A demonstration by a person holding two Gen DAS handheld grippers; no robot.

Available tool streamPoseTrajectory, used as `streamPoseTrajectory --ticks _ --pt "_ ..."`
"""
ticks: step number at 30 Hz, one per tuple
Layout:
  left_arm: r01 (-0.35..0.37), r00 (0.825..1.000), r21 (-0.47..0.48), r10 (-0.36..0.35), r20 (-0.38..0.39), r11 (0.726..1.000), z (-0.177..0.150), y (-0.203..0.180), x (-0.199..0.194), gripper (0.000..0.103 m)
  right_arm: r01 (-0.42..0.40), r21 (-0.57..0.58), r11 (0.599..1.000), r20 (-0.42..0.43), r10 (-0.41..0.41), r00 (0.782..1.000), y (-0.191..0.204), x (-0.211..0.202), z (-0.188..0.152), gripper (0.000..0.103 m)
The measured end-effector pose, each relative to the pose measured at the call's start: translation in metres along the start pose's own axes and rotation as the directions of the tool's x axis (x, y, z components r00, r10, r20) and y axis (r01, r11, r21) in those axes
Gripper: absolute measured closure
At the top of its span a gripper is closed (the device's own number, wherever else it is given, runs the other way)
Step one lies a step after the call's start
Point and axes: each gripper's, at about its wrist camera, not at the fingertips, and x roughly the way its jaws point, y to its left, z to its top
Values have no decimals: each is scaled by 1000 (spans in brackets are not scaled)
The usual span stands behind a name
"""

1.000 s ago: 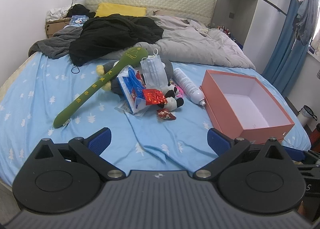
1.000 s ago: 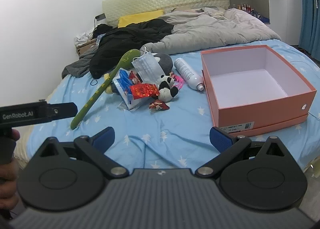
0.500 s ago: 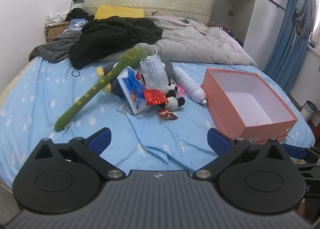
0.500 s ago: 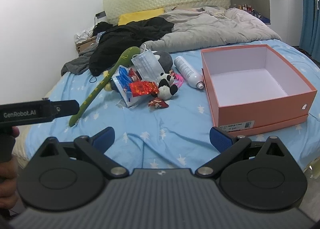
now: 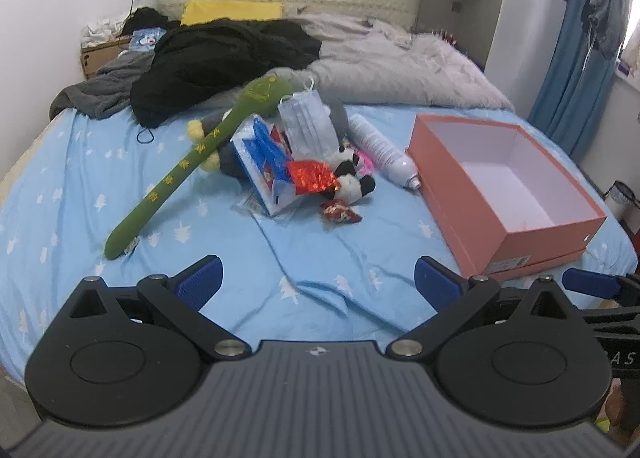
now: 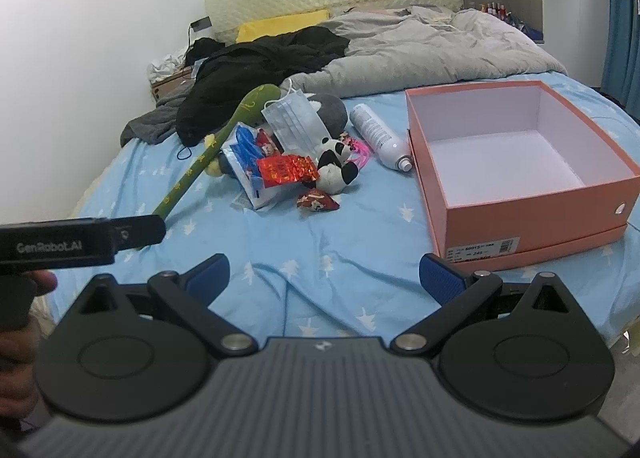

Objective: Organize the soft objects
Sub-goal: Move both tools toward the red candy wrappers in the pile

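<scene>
A pile lies mid-bed: a long green plush stick (image 5: pixel 188 161) (image 6: pixel 208 153), a small panda plush (image 5: pixel 352 181) (image 6: pixel 334 169), a grey plush (image 6: pixel 332 109), a blue face mask (image 5: pixel 306 125) (image 6: pixel 294 123), red snack packets (image 5: pixel 310 175) (image 6: pixel 286 169) and a white spray can (image 5: pixel 382 149) (image 6: pixel 380 135). An open empty orange box (image 5: pixel 504 225) (image 6: pixel 520 217) stands to the right. My left gripper (image 5: pixel 318 284) and right gripper (image 6: pixel 324 276) are open and empty, above the near bed edge, short of the pile.
The bed has a light blue sheet (image 5: pixel 72 177) (image 6: pixel 360 242). Black clothes (image 5: pixel 224 53) (image 6: pixel 260 65) and a grey duvet (image 5: pixel 392 73) (image 6: pixel 432 45) lie behind. The left gripper's body (image 6: pixel 80 244) shows at the left of the right wrist view. Blue curtains (image 5: pixel 568 69) hang at the right.
Both grippers have moved a little closer to the bed and pile. Both stay open and empty. Nothing on the bed has moved.
</scene>
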Motion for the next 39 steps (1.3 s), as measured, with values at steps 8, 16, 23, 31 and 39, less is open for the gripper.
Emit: streamPoseTrajectory --ticks 8,16,23,31,39 --pt "14 1000 -35 -15 -27 999 6 7 18 0 6 18 1000 -8 -6 1000 -10 6 -2 0" --pt "17 998 -35 -19 -59 999 8 9 43 0 -4 61 998 -40 7 999 -19 27 0 0" --pt "19 998 -35 -21 -66 999 16 16 74 0 -9 61 998 -55 12 998 -19 51 6 0" --pt "-15 997 -42 11 -78 999 27 33 113 0 -46 53 998 -77 50 996 -14 88 16 0" --pt "-19 996 -65 13 -84 998 37 52 156 0 -101 12 995 -99 101 990 -17 129 25 0"
